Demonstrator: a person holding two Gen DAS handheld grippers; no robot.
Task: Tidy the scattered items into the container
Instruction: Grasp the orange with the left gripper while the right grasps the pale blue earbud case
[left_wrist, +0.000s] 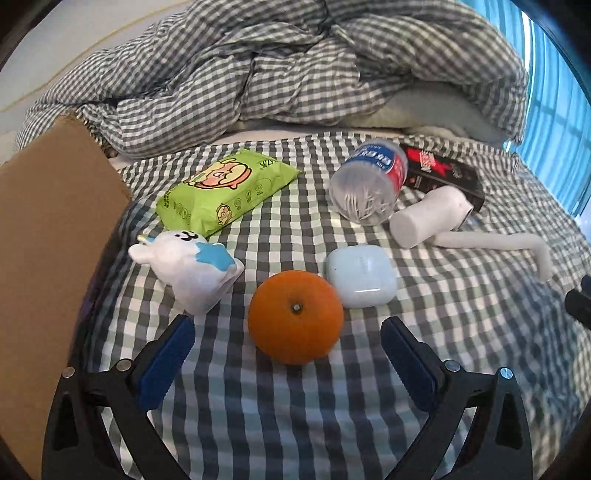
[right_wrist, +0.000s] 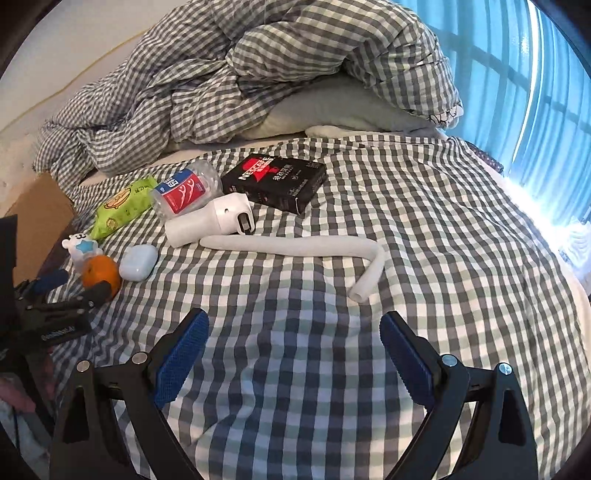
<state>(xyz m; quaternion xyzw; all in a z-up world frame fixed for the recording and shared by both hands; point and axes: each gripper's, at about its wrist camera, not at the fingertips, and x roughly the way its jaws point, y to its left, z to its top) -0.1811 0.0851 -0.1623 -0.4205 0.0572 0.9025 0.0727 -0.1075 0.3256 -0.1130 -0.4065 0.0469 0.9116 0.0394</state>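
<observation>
- Cardboard container (left_wrist: 55, 221) stands at the bed's (left_wrist: 369, 387) left edge; its inside is hidden.
- Nothing visibly packed: orange (left_wrist: 295, 315), earbud case (left_wrist: 360, 277), wipes pack (left_wrist: 225, 192), toy (left_wrist: 188, 273) lie scattered.
- Left tool (left_wrist: 288, 343) gapes wide, straddling the orange without contact.
- Right tool (right_wrist: 293, 341) open, empty.

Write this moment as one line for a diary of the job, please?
stage: reaching | left gripper: open around orange, not touching | right gripper: open, empty | box: left edge
</observation>
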